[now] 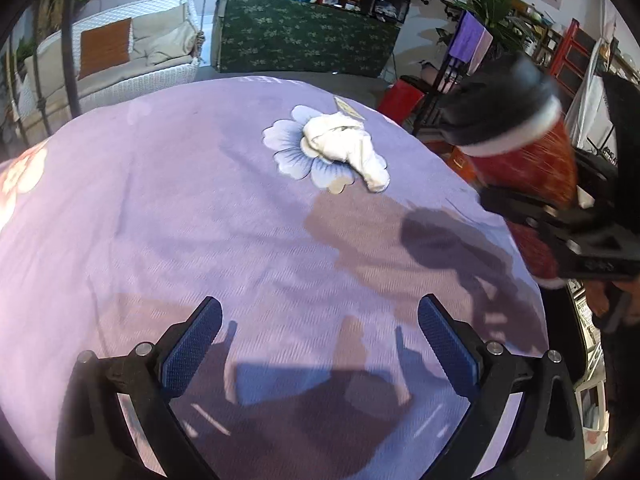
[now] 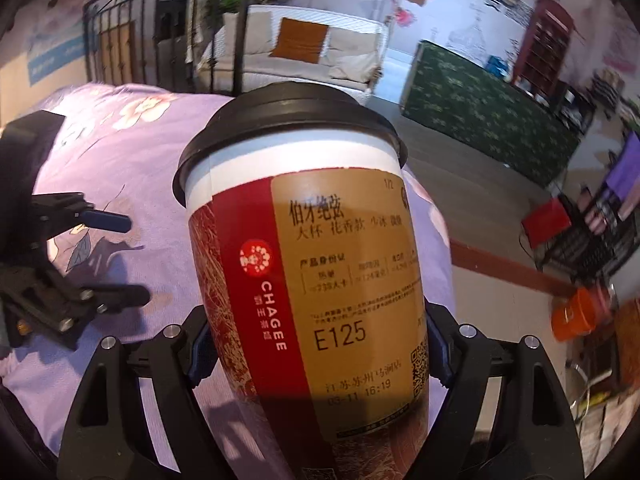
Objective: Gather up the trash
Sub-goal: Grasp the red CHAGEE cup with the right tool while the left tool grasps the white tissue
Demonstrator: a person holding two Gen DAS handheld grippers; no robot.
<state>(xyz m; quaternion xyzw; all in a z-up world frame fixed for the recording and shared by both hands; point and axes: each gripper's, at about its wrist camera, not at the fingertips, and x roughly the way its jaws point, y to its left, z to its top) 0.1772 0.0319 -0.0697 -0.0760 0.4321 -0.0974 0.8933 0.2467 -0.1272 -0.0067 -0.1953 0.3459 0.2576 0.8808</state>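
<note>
The right tongs (image 2: 316,340) clamp a tall paper cup (image 2: 308,280) with a smooth black lid, lifted above the lilac tabletop (image 1: 160,220). The left tongs (image 1: 320,344) gape empty, ribbed blue pads apart, short of a crumpled white tissue (image 1: 344,148) lying on the cloth's printed flower.

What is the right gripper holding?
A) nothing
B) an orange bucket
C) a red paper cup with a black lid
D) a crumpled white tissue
C: the right gripper has its blue pads pressed on both sides of the red paper cup with a black lid.
</note>
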